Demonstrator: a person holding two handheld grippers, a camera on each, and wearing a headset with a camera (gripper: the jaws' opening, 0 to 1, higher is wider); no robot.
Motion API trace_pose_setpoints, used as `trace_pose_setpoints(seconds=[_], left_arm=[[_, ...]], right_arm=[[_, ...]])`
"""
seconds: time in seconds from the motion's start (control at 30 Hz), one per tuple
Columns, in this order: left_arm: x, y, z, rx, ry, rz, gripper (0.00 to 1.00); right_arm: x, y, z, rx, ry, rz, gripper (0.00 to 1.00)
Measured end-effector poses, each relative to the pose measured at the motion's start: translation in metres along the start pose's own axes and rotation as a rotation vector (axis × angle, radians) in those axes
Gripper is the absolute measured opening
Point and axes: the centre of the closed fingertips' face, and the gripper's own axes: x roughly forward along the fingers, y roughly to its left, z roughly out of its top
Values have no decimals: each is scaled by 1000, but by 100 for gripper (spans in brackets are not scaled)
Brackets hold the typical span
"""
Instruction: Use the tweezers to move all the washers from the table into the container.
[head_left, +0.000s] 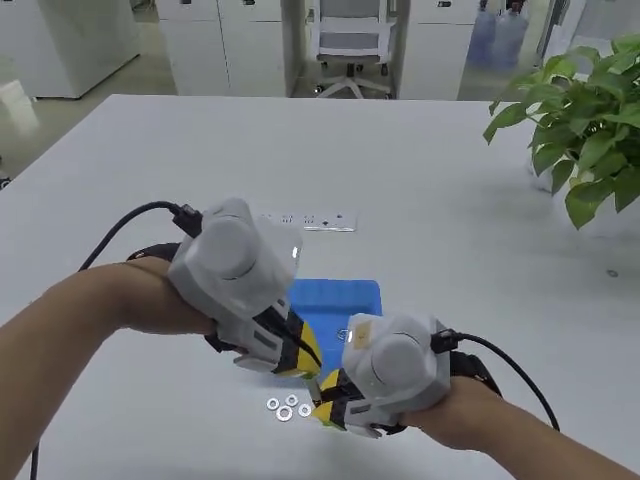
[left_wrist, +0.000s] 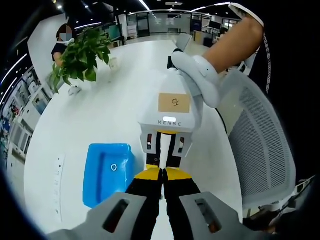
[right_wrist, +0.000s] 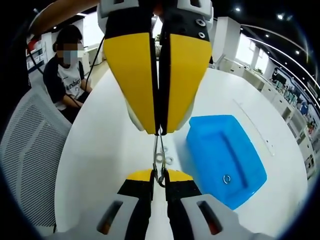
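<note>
You are pressing the left gripper (left_wrist: 162, 172) shut, its yellow-tipped jaws meeting with no gap. In the right gripper view those same jaws are coming down from the top, closed on the upper end of the tweezers (right_wrist: 158, 155). You are also holding the right gripper (right_wrist: 159, 176) closed, its jaws pinching the lower end of the same thin metal tweezers. The tool is spanning the short gap between the two jaw pairs. I cannot tell whether the tweezers' own tips are spread or closed.

The loose washers (right_wrist: 165, 159) are lying on the white table (right_wrist: 105, 150) just beyond your right gripper's jaw tips. They are right behind the tweezers and under the left gripper's jaws. In the head view this small cluster is sitting beside and below both grippers' tips, on the side towards you.

The blue container (right_wrist: 202, 145) is standing to the right of your right gripper's jaws, near but apart from them. From the left gripper it is lying to the left of the jaws. One washer (right_wrist: 227, 179) is resting on its floor.

A power strip (head_left: 305, 220) is lying on the table beyond the container, farther from both grippers.
</note>
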Motion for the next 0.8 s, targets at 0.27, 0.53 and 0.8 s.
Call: trace_pose_setpoints(seconds=[0.27, 0.53, 0.8], left_arm=[[-9, 3, 10, 15, -3, 0, 5], [-20, 11, 20, 36, -7, 9, 5], [-27, 24, 31, 58, -9, 25, 5]], right_arm=[[-8, -6, 10, -2, -17, -16, 10], [-18, -18, 20, -25, -23, -44, 10], [-26, -34, 28, -33, -32, -76, 10]])
